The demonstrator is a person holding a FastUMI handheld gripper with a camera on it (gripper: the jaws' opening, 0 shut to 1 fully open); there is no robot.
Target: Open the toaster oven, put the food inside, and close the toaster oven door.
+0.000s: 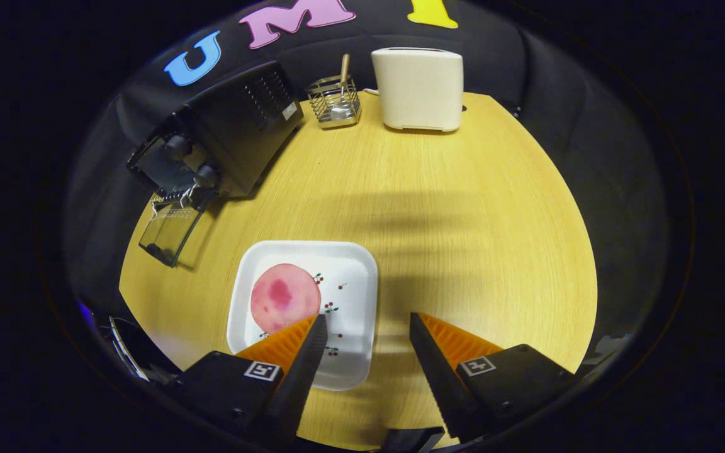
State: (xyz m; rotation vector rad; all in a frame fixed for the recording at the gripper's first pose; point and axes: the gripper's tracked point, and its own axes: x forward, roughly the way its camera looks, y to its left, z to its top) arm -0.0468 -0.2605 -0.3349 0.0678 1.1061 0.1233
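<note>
A black toaster oven (230, 135) stands at the far left of the round wooden table (463, 220), its glass door (170, 233) swung down open. A round pink slice of food (285, 297) lies on a white square plate (350, 277), just ahead of my left finger. My gripper (365, 327) hovers open above the plate's right edge, nothing between its fingers. The left fingertip (312, 333) overlaps the slice's near edge in the view.
A cream pop-up toaster (418, 88) stands at the far side of the table. Beside it, left, is a wire basket (335, 100) holding a wooden-handled utensil. Bare tabletop stretches to the right of the plate.
</note>
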